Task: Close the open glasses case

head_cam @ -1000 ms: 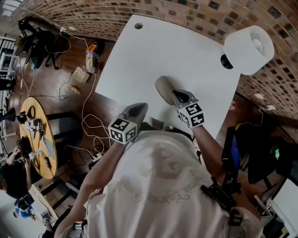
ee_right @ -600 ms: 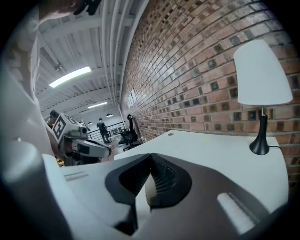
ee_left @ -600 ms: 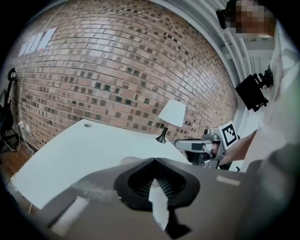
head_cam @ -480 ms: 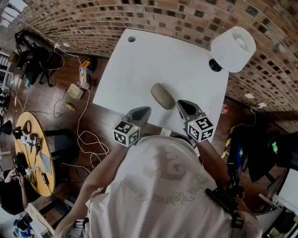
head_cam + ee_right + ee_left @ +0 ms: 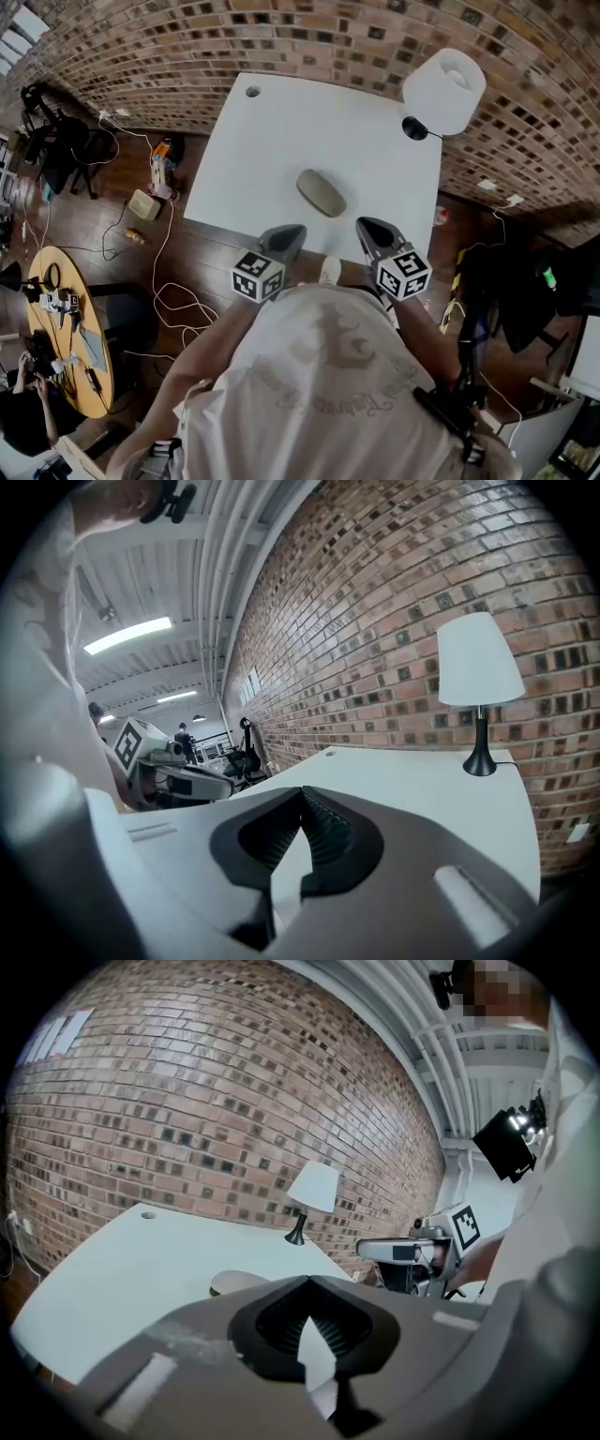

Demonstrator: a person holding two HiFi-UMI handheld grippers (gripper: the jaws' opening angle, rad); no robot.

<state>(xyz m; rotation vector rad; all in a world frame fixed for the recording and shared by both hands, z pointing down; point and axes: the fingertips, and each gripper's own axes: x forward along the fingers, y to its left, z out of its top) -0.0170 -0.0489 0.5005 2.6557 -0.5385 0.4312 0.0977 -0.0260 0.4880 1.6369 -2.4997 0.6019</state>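
A beige glasses case (image 5: 322, 192) lies shut in the middle of the white table (image 5: 272, 131). In the left gripper view the case (image 5: 234, 1282) shows low, just past my jaws. My left gripper (image 5: 291, 231) hovers at the table's near edge, shut and empty, short of the case. My right gripper (image 5: 364, 225) hangs beside it, also shut with nothing held, a little apart from the case's near right side. Each gripper view shows its own jaws with the tips together: left gripper (image 5: 307, 1281), right gripper (image 5: 302, 791). The case is hidden in the right gripper view.
A white-shaded lamp (image 5: 444, 90) on a black base stands at the table's far right corner by the brick wall. A cable hole (image 5: 252, 92) marks the far left corner. Cables and a round wooden table (image 5: 66, 328) are on the floor to the left.
Both grippers have drawn back and up from the case toward the person. The right gripper, which touched the case's near end a second ago, now stands apart from it.
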